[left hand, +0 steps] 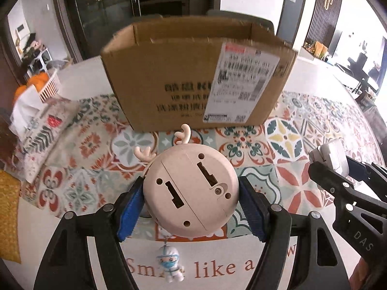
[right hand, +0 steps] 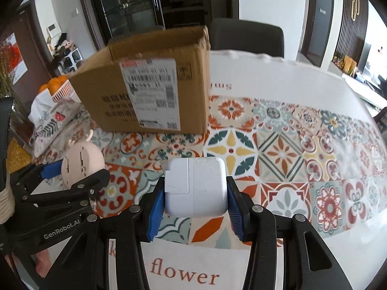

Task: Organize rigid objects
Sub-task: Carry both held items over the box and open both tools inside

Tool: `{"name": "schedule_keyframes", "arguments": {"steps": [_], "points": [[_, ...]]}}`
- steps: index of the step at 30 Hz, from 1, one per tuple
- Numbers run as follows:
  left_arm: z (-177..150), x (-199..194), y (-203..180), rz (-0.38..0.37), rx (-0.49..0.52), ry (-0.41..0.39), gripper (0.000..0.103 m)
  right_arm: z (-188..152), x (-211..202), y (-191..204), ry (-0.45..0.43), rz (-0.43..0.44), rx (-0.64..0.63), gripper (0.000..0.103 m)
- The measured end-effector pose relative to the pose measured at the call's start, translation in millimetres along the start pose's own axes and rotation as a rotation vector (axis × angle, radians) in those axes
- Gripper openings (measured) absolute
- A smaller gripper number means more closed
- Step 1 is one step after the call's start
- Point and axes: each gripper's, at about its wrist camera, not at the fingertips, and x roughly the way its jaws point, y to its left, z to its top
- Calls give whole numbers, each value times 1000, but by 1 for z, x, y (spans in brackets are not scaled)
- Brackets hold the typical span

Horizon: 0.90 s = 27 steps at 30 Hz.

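The round deer toy [left hand: 191, 191] sits clamped in the left gripper [left hand: 191, 207], above the patterned cloth [left hand: 285, 140]. The white charger [right hand: 196, 188] is pinched in the right gripper [right hand: 193, 207]. Both look mid-carry; next, each needs lifting over the near wall of the open cardboard box [left hand: 193, 77] just beyond.

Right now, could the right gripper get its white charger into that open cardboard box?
Probably yes: the right gripper holds the white square charger, and only bare patterned tablecloth lies before the open-topped brown cardboard box.
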Motion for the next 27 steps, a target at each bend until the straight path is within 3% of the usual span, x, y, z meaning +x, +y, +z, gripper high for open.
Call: {"name": "schedule_keyframes", "arguments": {"steps": [27], "points": [[48, -102, 54, 13, 8, -209, 74, 54, -82, 58, -186, 6, -57, 47]]}}
